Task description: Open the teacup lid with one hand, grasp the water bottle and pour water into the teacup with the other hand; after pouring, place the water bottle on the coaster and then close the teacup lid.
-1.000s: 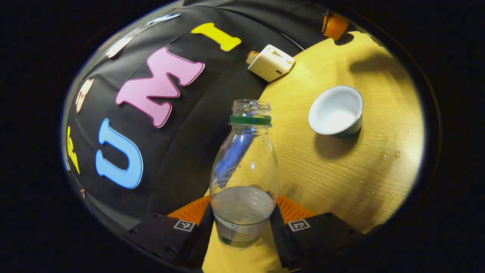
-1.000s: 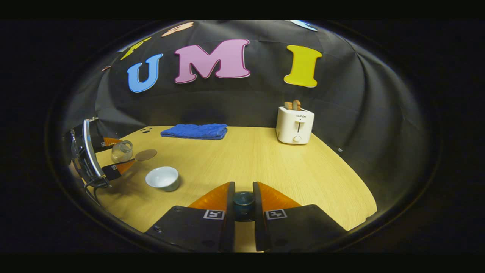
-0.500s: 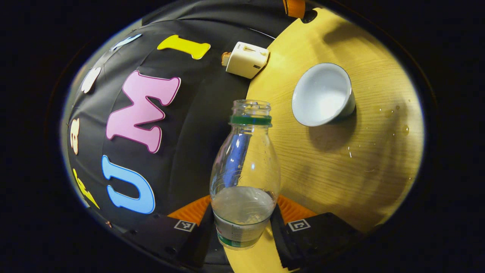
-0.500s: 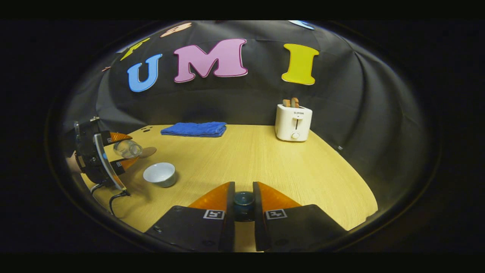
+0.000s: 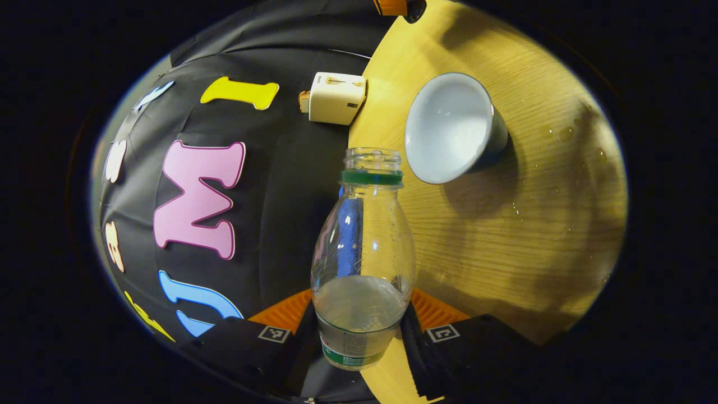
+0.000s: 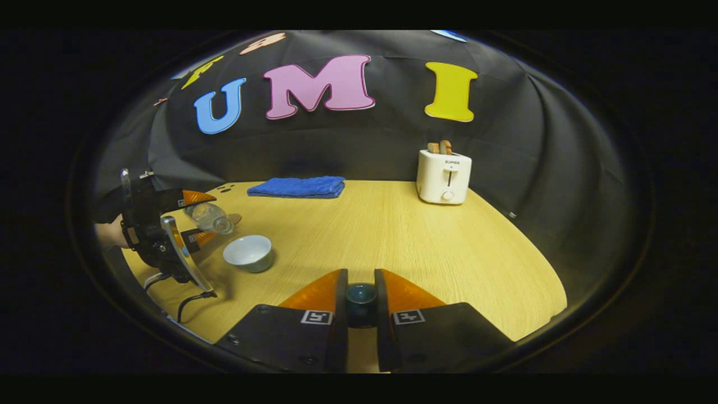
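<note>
Both jaws clamp: our left gripper [image 5: 359, 331] tilts the clear plastic bottle [image 5: 363, 264] above the white teacup [image 5: 449, 128], our right gripper [image 6: 360, 300] grips the dark teal lid [image 6: 360, 296].

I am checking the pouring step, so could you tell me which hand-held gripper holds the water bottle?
The left hand-held gripper holds the water bottle, tilted toward the teacup. The right hand-held gripper holds the teacup lid instead.

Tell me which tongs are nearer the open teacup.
Left. The left tongs hold the water bottle tilted just beside the teacup, its mouth near the rim. The right tongs grip the lid farther across the table.
</note>
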### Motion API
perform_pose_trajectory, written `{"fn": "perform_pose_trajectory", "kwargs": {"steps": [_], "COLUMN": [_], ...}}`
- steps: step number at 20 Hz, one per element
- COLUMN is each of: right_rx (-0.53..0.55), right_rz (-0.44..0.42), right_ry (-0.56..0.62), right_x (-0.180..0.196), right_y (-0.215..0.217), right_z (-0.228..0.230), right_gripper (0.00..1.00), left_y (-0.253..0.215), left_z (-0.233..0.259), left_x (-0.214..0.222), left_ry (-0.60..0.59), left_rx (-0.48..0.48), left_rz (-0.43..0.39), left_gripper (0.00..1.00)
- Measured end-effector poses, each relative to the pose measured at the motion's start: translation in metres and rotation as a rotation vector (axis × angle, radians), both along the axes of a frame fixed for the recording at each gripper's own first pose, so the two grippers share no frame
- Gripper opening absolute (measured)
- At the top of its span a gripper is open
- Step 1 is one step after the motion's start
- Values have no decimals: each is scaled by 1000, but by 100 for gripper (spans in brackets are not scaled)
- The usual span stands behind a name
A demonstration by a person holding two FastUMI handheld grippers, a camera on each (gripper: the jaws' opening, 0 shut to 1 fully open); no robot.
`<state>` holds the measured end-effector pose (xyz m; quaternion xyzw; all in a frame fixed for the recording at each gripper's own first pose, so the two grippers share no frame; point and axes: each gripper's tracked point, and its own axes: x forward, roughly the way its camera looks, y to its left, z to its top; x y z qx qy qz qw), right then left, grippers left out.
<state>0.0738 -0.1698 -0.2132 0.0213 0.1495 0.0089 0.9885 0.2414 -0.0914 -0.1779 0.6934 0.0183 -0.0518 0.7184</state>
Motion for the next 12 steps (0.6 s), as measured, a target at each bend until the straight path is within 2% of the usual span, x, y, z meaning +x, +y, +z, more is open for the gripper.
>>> {"fn": "perform_pose_trajectory", "kwargs": {"steps": [4, 5, 7, 8, 11, 12], "right_rx": [1, 1, 3, 3, 3, 4], "right_rz": [2, 2, 2, 3, 4, 4], "right_ry": [2, 2, 1, 0, -1, 0], "right_x": [-1, -2, -2, -3, -3, -3], "right_y": [-1, -1, -2, -2, -3, -3], "right_z": [-1, -1, -1, -1, -1, -2], "right_gripper": [24, 19, 19, 24, 19, 24], "left_y": [-6, -7, -8, -9, -11, -13], "left_z": [6, 8, 10, 10, 12, 13], "left_x": [5, 7, 9, 10, 14, 13], "left_ry": [-20, -22, -27, -29, -34, -34], "left_rx": [88, 105, 136, 150, 176, 186], "left_rz": [-38, -41, -49, -53, -67, -67], "left_gripper": [73, 73, 73, 73, 73, 73]}}
